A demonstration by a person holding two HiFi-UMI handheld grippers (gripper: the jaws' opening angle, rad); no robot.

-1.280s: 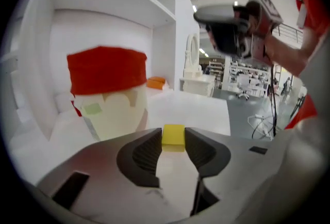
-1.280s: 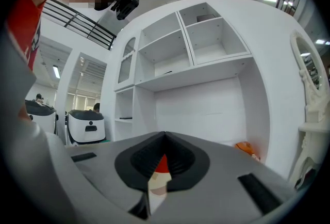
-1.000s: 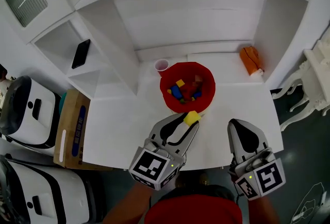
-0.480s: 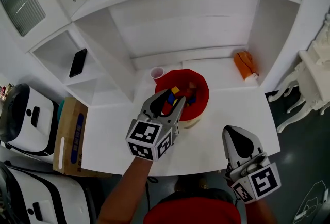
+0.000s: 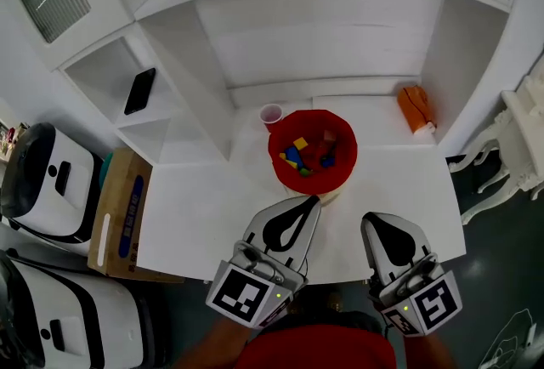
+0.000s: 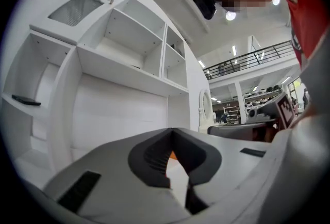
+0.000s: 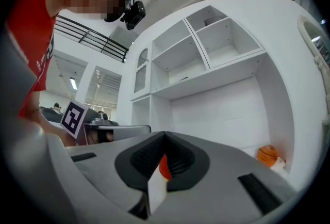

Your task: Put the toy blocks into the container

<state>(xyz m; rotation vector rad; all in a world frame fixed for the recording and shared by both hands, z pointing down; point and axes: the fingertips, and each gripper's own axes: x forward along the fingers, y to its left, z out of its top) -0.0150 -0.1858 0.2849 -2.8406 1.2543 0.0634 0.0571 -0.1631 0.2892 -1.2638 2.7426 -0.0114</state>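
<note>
A red bowl [image 5: 338, 176] stands on the white table [image 5: 195, 214] and holds several toy blocks, among them a yellow one [image 5: 299, 144] and a blue one [image 5: 291, 157]. My left gripper [image 5: 313, 201] lies just in front of the bowl, pointing at it. Its jaws have just been closing and now stand shut with nothing between them. In the left gripper view the jaws [image 6: 172, 131] meet with no block there. My right gripper [image 5: 371, 218] rests to the right of it, near the table's front edge, shut and empty. A sliver of the red bowl [image 7: 164, 167] shows through its jaws [image 7: 165, 135].
A small pink cup [image 5: 270, 114] stands just behind the bowl on the left. An orange object [image 5: 415, 107] lies at the back right by the cabinet wall. A phone [image 5: 139, 90] sits on a left shelf. A cardboard box [image 5: 121, 210] and white machines [image 5: 47, 180] stand left of the table.
The left gripper carried a yellow block over the bowl, opened there, then drew back toward the table's front edge and shut empty. The right gripper hardly moved.
</note>
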